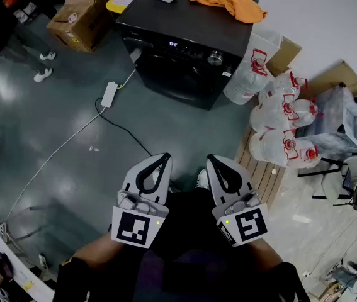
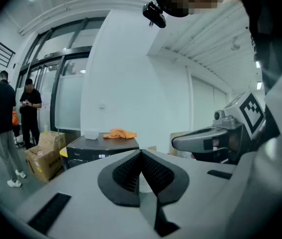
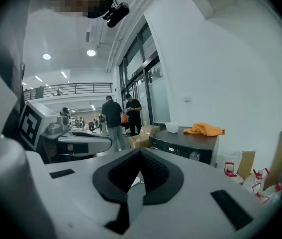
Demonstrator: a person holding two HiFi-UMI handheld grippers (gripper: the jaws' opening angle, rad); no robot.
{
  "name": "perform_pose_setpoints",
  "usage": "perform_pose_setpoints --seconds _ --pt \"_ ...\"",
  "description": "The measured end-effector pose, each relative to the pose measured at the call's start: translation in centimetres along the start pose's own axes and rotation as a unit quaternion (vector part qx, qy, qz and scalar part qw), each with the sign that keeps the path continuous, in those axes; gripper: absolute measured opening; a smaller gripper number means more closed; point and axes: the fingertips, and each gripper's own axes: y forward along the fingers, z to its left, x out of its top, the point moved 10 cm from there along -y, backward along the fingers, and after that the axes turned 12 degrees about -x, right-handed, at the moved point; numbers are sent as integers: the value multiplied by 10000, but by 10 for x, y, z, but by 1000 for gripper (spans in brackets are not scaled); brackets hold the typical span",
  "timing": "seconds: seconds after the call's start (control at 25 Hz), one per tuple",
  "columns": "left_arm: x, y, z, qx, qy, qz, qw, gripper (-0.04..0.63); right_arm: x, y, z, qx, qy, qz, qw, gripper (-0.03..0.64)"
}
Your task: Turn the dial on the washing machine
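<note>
Left gripper (image 1: pixel 160 160) and right gripper (image 1: pixel 214 160), both clenched empty, hung (likely pre-approach) well apart from the dial (image 1: pixel 215 58) on the washing machine (image 1: pixel 184 27).

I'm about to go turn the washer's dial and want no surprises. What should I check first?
1. Dial in sight: ok; the dial sits at the right end of the washing machine panel.
2. Within reach: not ok; left tool and right tool are far short of it.
3. Tools empty: ok; both shut on nothing.
4. Ready to grip: not ok; jaws must open.
5. Floor path: not ok; a cable lies on the floor ahead.
6. Dial setting: cannot tell.
</note>
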Motion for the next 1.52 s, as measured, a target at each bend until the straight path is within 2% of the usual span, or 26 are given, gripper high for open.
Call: perform_pose_setpoints --seconds 0.76,1.4,1.48,1.52 --pt "1 -13 14 -91 92 -25 9999 12 5 5 14 -156 -45 -124 9998 14" --pt "22 -31 82 -134 353 -427 9984 15 26 41 51 -1228 -47 -426 9915 18" --pt "24 -33 90 -177 330 -485 9981 17 28 47 55 -1284 -41 -415 9908 64" --pt "25 -33 93 -202 303 -496 9981 34 28 50 56 -1308 -43 -393 9906 126"
